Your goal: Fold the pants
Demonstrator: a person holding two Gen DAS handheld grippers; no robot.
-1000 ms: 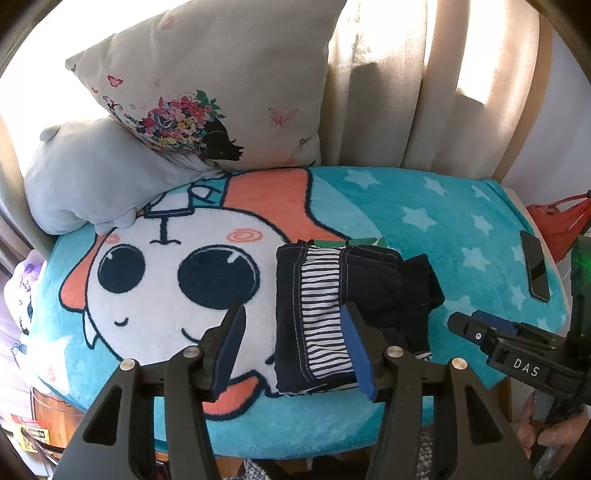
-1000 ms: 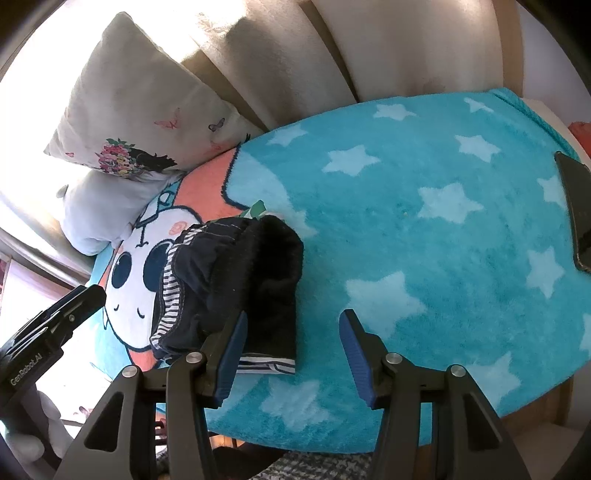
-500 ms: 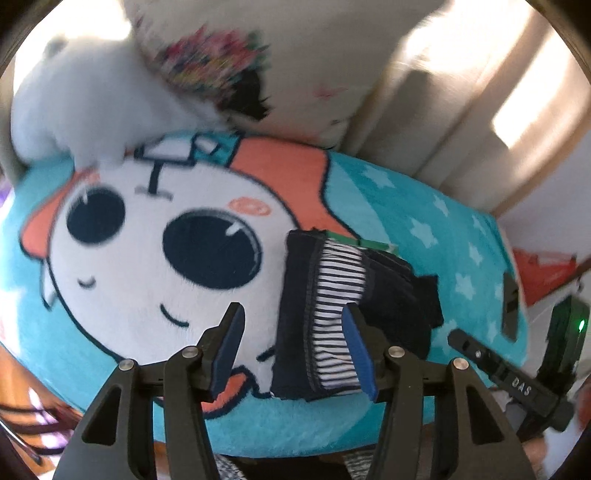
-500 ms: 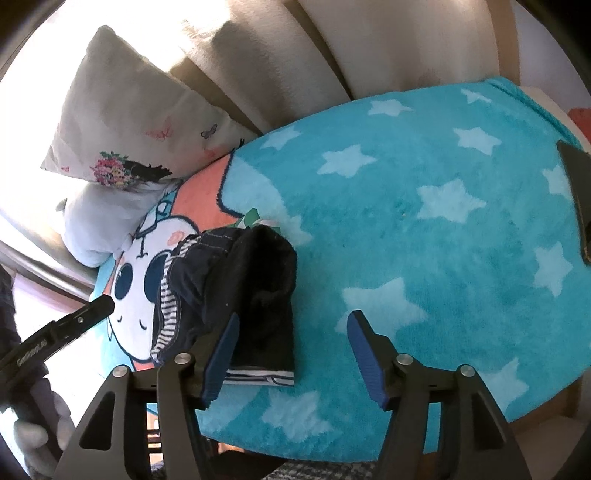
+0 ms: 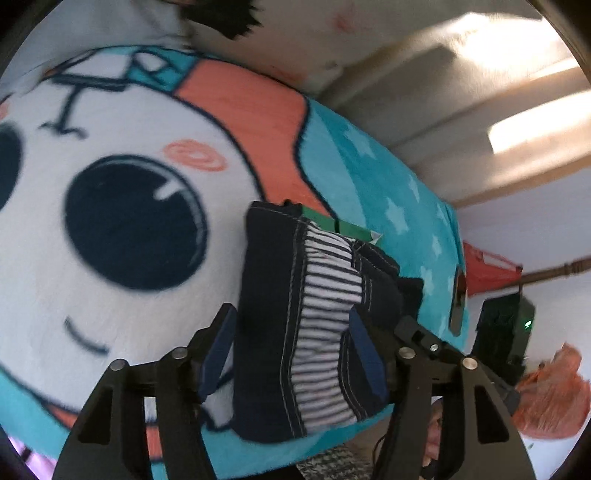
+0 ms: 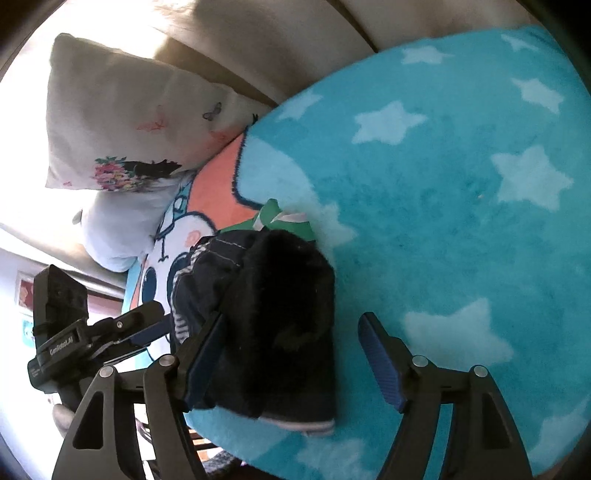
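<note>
The folded dark pants [image 5: 314,317] with a striped lining lie in a small bundle on the teal cartoon blanket [image 5: 129,258]. My left gripper [image 5: 291,350] is open and close over the bundle's near end, its jaws to either side of the striped part. In the right wrist view the same pants [image 6: 273,314] show their fuzzy dark side. My right gripper [image 6: 291,354] is open, its left finger at the bundle's left edge and its right finger over bare blanket [image 6: 461,221]. The left gripper also shows in the right wrist view [image 6: 147,328].
A floral pillow [image 6: 122,122] and a pale grey cushion [image 6: 118,236] lean at the back left against beige curtains [image 6: 295,33]. A dark phone [image 5: 458,299] lies at the blanket's right edge. A red bag [image 5: 491,266] sits beyond it. The blanket's front edge is just below both grippers.
Both grippers have moved down and forward, closer to the folded pants. The left gripper's view has tilted and its jaws now flank the bundle. The pants have not moved.
</note>
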